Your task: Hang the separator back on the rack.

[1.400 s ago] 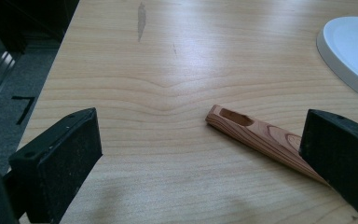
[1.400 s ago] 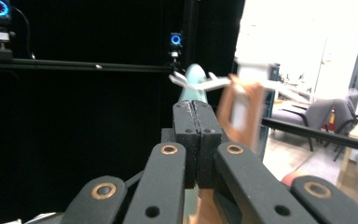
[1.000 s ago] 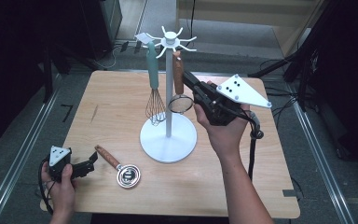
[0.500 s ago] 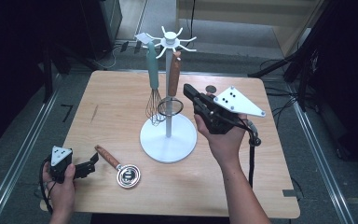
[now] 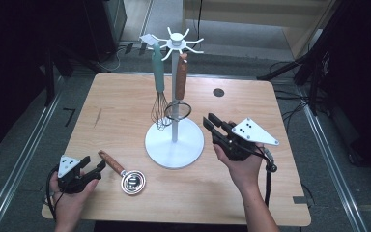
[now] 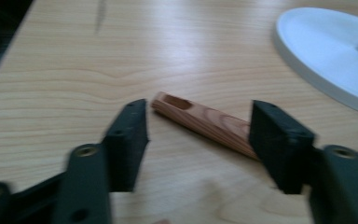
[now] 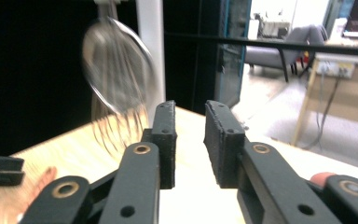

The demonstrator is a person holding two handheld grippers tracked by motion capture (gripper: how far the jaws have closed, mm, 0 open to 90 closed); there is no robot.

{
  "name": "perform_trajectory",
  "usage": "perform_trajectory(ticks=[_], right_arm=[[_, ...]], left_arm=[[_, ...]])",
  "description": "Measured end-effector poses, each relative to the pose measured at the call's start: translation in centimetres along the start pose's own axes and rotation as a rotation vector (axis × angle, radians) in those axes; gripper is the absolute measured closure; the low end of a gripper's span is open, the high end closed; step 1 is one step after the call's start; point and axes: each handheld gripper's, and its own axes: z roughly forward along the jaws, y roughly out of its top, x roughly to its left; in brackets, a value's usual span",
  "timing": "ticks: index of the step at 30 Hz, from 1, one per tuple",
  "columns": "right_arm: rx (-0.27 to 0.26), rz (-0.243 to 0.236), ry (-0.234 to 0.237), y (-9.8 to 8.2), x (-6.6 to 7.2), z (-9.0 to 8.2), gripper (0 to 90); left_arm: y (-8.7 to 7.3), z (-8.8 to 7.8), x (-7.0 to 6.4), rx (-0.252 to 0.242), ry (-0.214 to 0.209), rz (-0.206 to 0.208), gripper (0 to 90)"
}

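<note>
The left gripper (image 5: 98, 167) rests low on the near left part of the light wooden bench (image 5: 251, 203). Its jaws have just been closing and stand one on each side of the wooden handle (image 6: 205, 125) of a small steel strainer-like scoop (image 5: 132, 182). The pads are not yet pressing on that handle. In the left gripper view the handle lies flat on the bench, its hollowed end toward the left jaw, its other end passing behind the right jaw. In the high view the scoop's round metal bowl lies just beyond the jaws, nearer the middle of the bench.

The right gripper (image 5: 213, 123) is held above the bench just right of the white round-based utensil stand (image 5: 175, 143). Its jaws have just been opening, stand a narrow gap apart and hold nothing. The right gripper view looks between them at the stand's white post (image 7: 150, 51) and a blurred wire utensil (image 7: 116, 74) hanging beside it.

From the stand's top hooks hang a teal-handled wire whisk (image 5: 159, 87) and a brown wooden-handled utensil with a round wire ring (image 5: 180, 87). A small dark disc (image 5: 218, 92) lies on the far part of the bench.
</note>
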Motion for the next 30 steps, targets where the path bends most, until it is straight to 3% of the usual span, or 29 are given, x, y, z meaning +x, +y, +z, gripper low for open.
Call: perform_trajectory(ticks=[5, 10, 13, 20, 30], right_arm=[[0.038, 0.025, -0.046, -2.5, -1.3, -1.2, 65.5], [0.064, 0.064, -0.06, -4.6, -1.9, -2.2, 59.6], [0.086, 0.071, -0.065, -5.7, -2.1, -2.6, 57.3], [0.121, 0.094, -0.064, -8.0, -2.4, -3.8, 56.3], [0.155, 0.117, -0.077, -10.2, -2.3, -4.5, 55.5]], left_arm=[[-0.4, 0.2, -1.0, 0.063, -0.077, -0.013, 70.7], [-0.7, 0.3, -2.2, 0.106, -0.154, 0.018, 90.0], [-0.9, 0.5, -2.9, 0.143, -0.185, 0.042, 90.0], [-1.4, 0.7, -3.8, 0.2, -0.208, 0.098, 90.0], [-1.6, 0.9, -5.6, 0.222, -0.25, 0.169, 90.0]])
